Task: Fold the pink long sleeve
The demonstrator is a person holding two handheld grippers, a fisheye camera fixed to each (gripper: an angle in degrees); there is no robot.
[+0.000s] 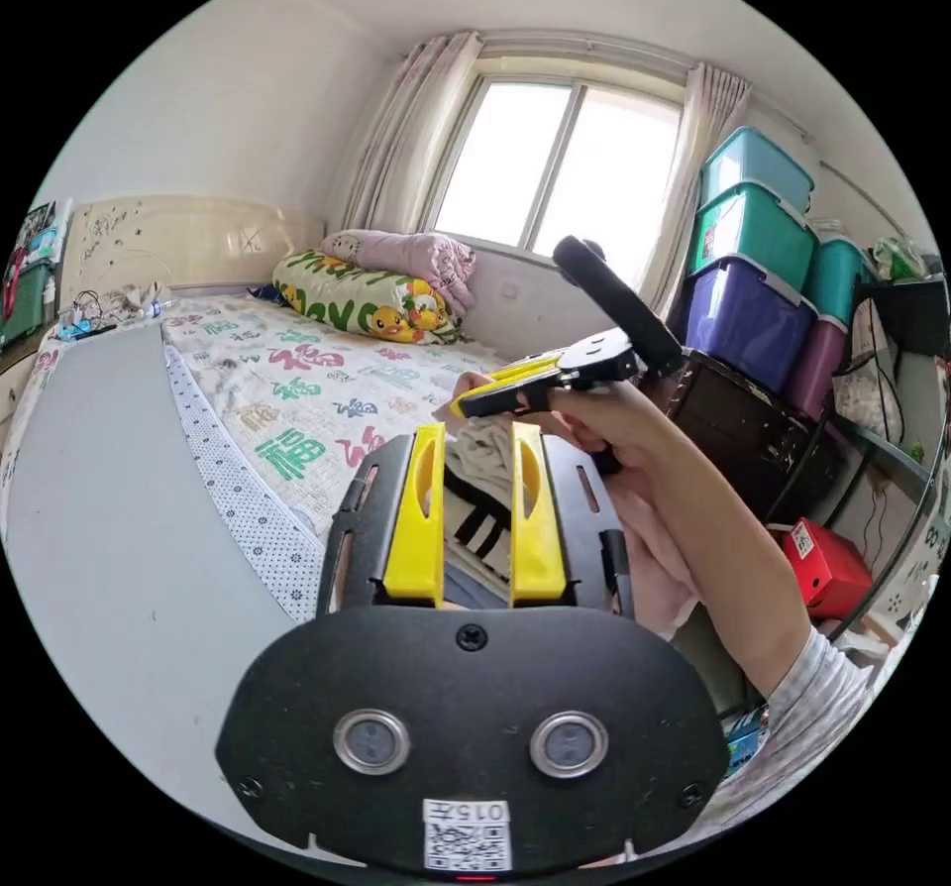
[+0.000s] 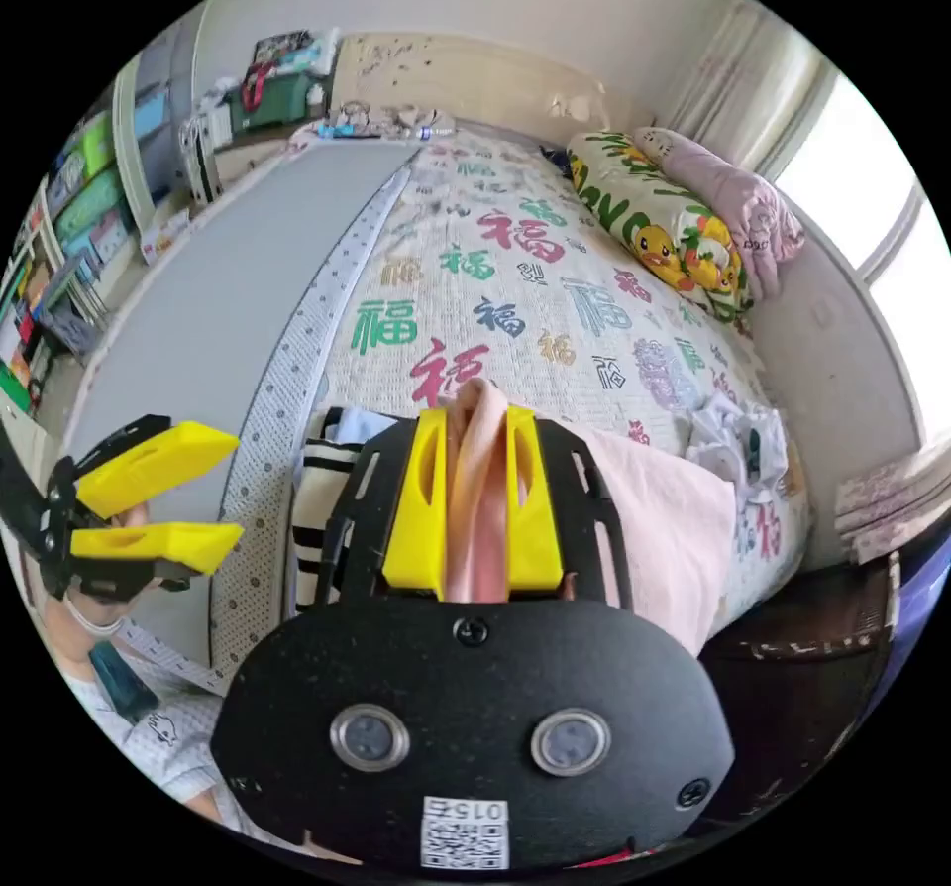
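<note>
In the right gripper view, your left gripper (image 2: 223,490) sits at the left edge, jaws parted and holding nothing. At centre, your right gripper (image 2: 475,430) pinches a bunched fold of the pink long sleeve (image 2: 664,519), which spreads right of centre over the patterned bedspread (image 2: 515,281).

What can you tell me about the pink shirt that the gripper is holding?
The pink long sleeve looks like soft, pale pink cloth. A bunched fold of it stands upright between the yellow jaws of the right gripper, which press on it from both sides. The rest spreads out smooth beside the gripper and lies on the patterned bedspread, hanging a little over the bed's edge. Its sleeves and collar cannot be made out.
</note>
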